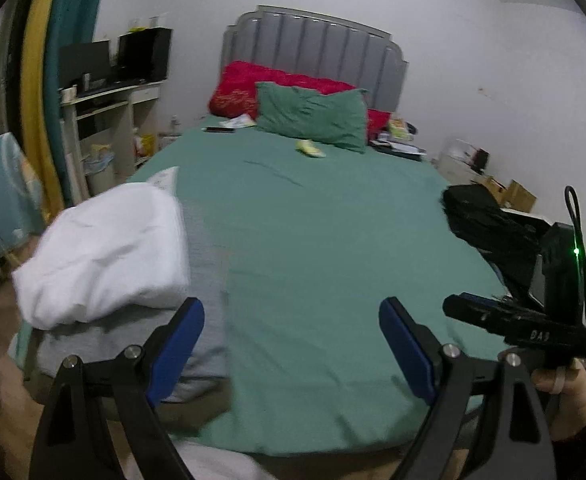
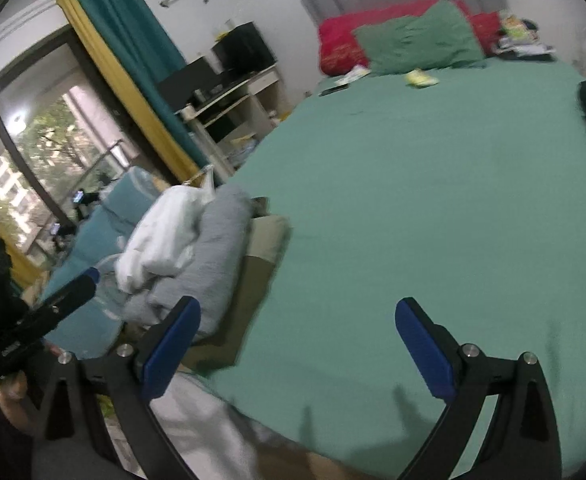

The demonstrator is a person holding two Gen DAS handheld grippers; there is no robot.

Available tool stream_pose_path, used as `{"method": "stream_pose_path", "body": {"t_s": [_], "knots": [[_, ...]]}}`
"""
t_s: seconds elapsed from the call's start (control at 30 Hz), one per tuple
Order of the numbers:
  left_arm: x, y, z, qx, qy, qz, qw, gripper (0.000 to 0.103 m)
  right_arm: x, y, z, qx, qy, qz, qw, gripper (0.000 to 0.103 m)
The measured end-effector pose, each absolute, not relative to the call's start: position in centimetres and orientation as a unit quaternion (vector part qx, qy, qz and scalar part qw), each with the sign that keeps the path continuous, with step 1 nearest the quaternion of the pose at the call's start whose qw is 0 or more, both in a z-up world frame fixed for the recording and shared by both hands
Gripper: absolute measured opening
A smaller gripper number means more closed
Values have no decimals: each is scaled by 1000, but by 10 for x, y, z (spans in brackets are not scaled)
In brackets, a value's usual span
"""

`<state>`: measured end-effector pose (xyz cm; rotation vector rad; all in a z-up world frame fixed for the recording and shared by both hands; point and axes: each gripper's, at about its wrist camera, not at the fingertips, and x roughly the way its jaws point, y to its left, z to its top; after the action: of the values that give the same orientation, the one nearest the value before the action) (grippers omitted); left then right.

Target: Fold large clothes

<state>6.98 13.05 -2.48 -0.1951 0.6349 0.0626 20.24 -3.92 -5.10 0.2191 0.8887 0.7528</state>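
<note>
The left gripper (image 1: 291, 350) hangs over the near edge of the bed (image 1: 313, 240), jaws spread wide with only green sheet between them. The right gripper (image 2: 297, 350) is just beside it over the same edge, also spread wide and holding nothing; its black body shows at the right of the left wrist view.

The clothes sit at the bed's near left corner: a white garment (image 1: 105, 252) lies on top of a grey garment (image 1: 197, 320), and in the right wrist view a tan or olive piece (image 2: 253, 280) lies under both. A dark garment (image 1: 481, 220) lies apart at the bed's right edge. The middle of the bed is bare sheet.

The main risk, as I judge it, lies in the pile. The pieces are stacked and overlapping, so a pinch at the white one could catch the grey one below, or lift two layers at once. The pile also sits right at the corner, and a pull outward could drag it off the bed.

Both views are blurred, so the hems and folds are hard to read, and a grab could land mid-cloth rather than on an edge.

Farther up the bed, a small yellow item (image 1: 311, 149) and a dark flat object (image 1: 219, 129) lie before the green pillow (image 1: 313, 116); a large garment spread out could cover or sweep them.
</note>
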Motion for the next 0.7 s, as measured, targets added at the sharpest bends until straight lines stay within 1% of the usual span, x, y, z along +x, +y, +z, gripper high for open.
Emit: {"method": "stream_pose_path", "body": {"t_s": [0.2,0.37,0.57,0.7], "knots": [[79,76,-29,-101,320,1,942,89,187,-110,-49,119,408,311,850,98],[81,35,-16,-78,313,-21,946,89,173,-164,-33,119,384,268,875,98],[67,-2,16,-46,270,-13,962,89,155,-217,-1,105,342,219,908,98],[53,-18,39,-29,230,-14,973,97,142,-235,25,88,312,199,925,99]]}}
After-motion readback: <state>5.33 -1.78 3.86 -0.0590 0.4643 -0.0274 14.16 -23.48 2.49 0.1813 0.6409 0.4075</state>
